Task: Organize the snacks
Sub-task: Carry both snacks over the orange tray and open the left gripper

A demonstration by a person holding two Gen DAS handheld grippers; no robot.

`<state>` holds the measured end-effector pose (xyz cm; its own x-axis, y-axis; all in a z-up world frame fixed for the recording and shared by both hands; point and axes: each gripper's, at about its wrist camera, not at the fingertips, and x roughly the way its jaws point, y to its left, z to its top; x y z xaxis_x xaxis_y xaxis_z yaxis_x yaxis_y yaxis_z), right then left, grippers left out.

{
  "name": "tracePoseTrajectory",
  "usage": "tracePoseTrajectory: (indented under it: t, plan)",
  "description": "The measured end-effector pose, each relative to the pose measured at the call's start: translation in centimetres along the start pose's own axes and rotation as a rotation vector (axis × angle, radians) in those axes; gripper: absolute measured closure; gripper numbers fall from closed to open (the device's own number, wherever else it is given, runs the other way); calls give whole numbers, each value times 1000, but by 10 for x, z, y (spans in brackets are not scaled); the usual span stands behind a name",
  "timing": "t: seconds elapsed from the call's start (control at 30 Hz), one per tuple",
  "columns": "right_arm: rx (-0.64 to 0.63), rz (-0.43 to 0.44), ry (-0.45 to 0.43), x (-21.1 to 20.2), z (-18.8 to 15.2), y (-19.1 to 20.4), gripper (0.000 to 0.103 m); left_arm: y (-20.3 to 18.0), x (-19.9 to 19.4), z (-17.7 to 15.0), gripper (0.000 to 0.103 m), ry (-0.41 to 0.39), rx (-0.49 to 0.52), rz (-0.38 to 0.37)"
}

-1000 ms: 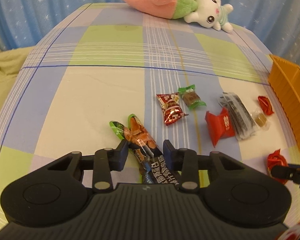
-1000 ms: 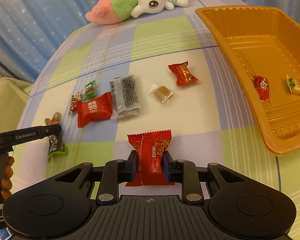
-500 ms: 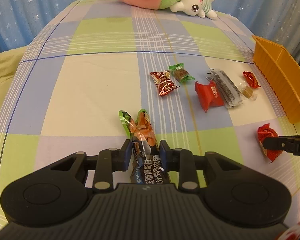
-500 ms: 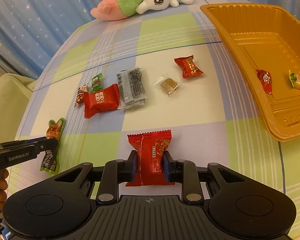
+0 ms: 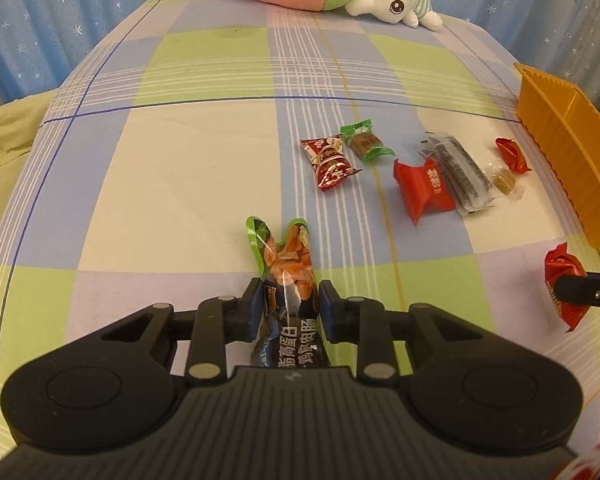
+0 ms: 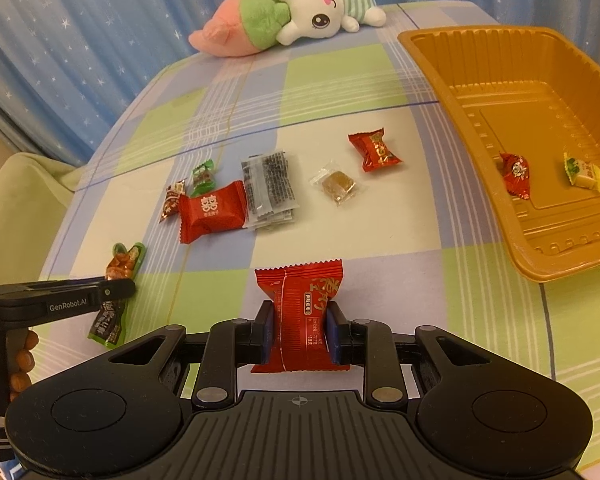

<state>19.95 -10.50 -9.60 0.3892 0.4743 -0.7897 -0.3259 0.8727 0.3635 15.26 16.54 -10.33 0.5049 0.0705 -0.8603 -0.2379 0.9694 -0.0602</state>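
Note:
My left gripper point(image 5: 287, 305) is shut on a long green and black sausage snack packet point(image 5: 285, 276) and holds it just above the checked cloth; the packet also shows in the right wrist view point(image 6: 118, 292). My right gripper point(image 6: 300, 322) is shut on a red candy packet point(image 6: 302, 312), which also shows in the left wrist view point(image 5: 564, 280). An orange tray point(image 6: 496, 160) at the right holds a red candy point(image 6: 515, 174) and a yellow-green candy point(image 6: 582, 170).
Several loose snacks lie mid-table: a red packet point(image 6: 212, 210), a clear black-seed packet point(image 6: 270, 186), a brown candy point(image 6: 338, 186), a red candy point(image 6: 374, 150), a green candy point(image 6: 202, 176). A plush rabbit point(image 6: 300, 16) lies at the far edge.
The left gripper has closed on the sausage packet and lifted it slightly. The right gripper keeps the red packet and has drawn back a little from the tray.

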Motion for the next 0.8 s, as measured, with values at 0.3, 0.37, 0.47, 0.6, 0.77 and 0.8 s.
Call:
tracePoseTrajectory:
  t: [0.3, 0.37, 0.47, 0.6, 0.77, 0.8]
  plan:
    - [-22, 38, -33, -19, 1, -4, 76, -28, -35, 6, 77, -66, 17, -51]
    - [-32, 49, -44, -25, 2, -5, 76, -38, -43, 8, 77, -82, 20, -68]
    - [-42, 60, -62, -36, 4, -11, 76, -58, -54, 13, 77, -100, 19, -105]
    - [-45, 66, -98, -54, 9, -25, 76, -88, -65, 22, 77, -133, 32, -142]
    - [-24, 50, -152, -80, 19, -58, 76, -133, -70, 35, 77, -161, 60, -178]
    - [-19, 43, -162, -84, 21, -66, 76, -142, -70, 38, 77, -165, 65, -186]
